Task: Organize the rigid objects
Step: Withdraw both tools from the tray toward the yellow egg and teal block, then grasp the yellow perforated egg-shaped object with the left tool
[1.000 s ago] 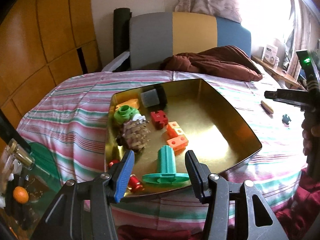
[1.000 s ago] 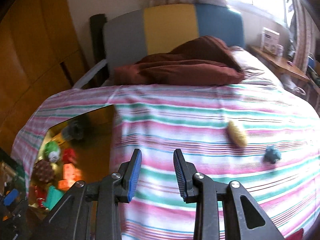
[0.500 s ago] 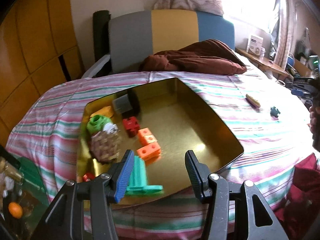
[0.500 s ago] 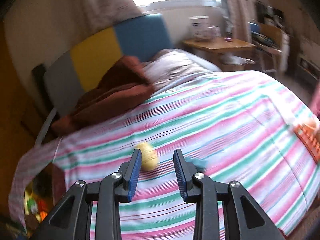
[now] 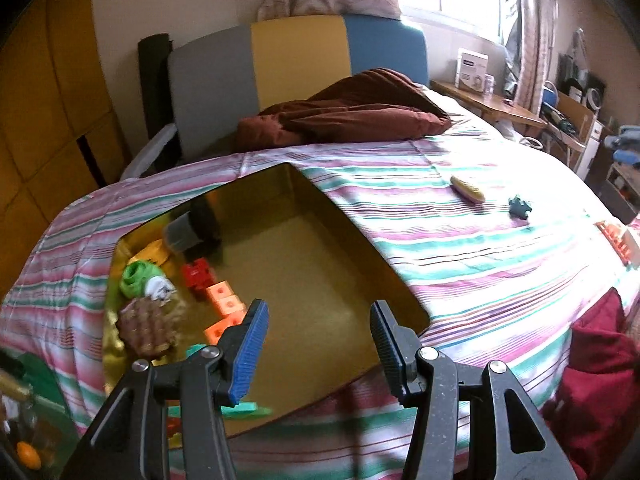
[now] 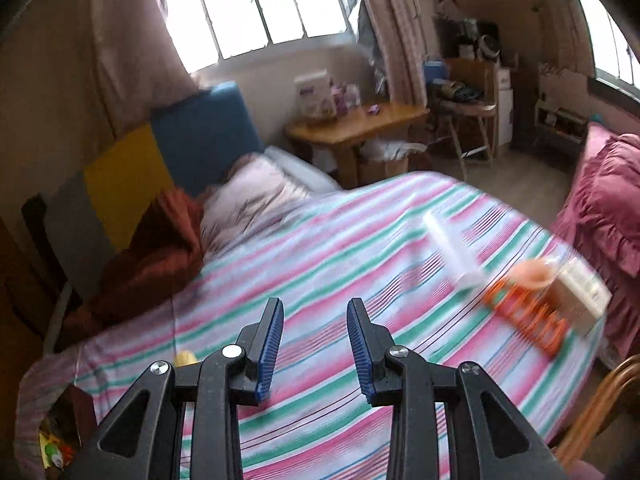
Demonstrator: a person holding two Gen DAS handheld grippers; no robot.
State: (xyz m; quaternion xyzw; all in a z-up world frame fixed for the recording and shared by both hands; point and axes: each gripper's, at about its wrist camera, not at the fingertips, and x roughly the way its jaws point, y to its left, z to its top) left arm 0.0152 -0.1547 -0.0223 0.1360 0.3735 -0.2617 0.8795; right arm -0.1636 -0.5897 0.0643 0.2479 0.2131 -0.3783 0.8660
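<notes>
A gold tray (image 5: 384,264) lies on the striped bedspread with a green ring piece (image 5: 136,278), a red block (image 5: 197,276), orange blocks (image 5: 224,300), a pinecone (image 5: 146,326), a grey cup (image 5: 182,234) and a teal piece (image 5: 244,407) along its left side. My left gripper (image 5: 318,320) hangs open over the tray's near part with nothing between its fingers. A yellow corn-like piece (image 5: 467,190) and a dark teal piece (image 5: 520,208) lie on the bed to the right. My right gripper (image 6: 315,312) is narrowly open and empty above the bedspread, left of a white tube (image 6: 452,248), an orange rack (image 6: 528,316) and a beige box (image 6: 580,292).
A brown blanket (image 5: 344,120) and a pillow (image 6: 256,196) lie at the headboard (image 5: 300,64). A wooden bedside table (image 6: 360,124) and a chair (image 6: 472,116) stand beyond the bed. Pink ruffled bedding (image 6: 604,208) is at the right, and a red cloth (image 5: 596,364) sits at the bed's near edge.
My right gripper swung right across the bed, away from the tray toward the items at the bed's right edge. The left view shifted right; the tray slid left in it.
</notes>
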